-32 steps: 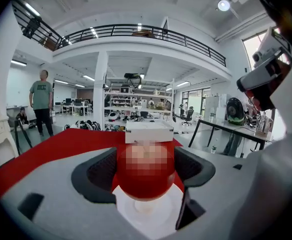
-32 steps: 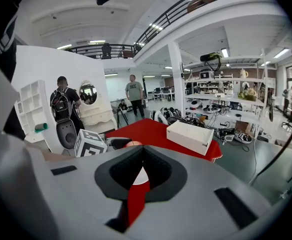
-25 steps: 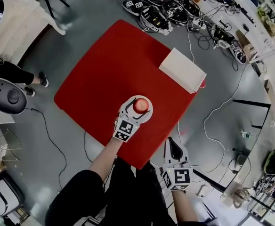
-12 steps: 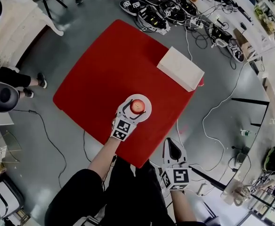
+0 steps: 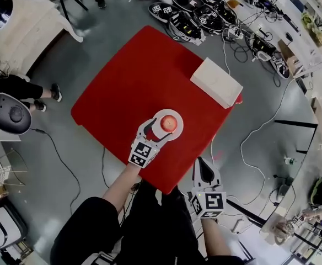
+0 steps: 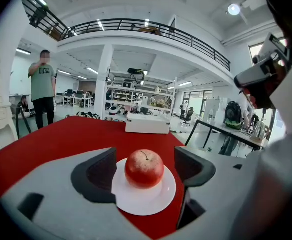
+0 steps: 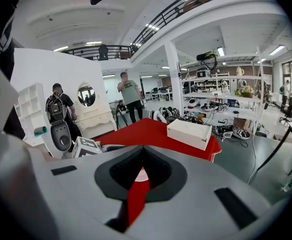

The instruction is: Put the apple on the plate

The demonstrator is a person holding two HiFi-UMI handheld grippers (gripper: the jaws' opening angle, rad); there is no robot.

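A red apple sits upright in the middle of a small white plate near the front of the red table. My left gripper is open. Its two grey fingers flank the near side of the apple and plate with a gap on each side. My right gripper is shut on nothing and hangs off the table's front right edge, beside the person's legs.
A white box lies at the table's far right corner. Shoes, gear and cables litter the floor beyond. A white cabinet and a person stand to the left.
My left gripper has drawn back slightly from the apple, which stays on the plate. The right gripper holds its place.
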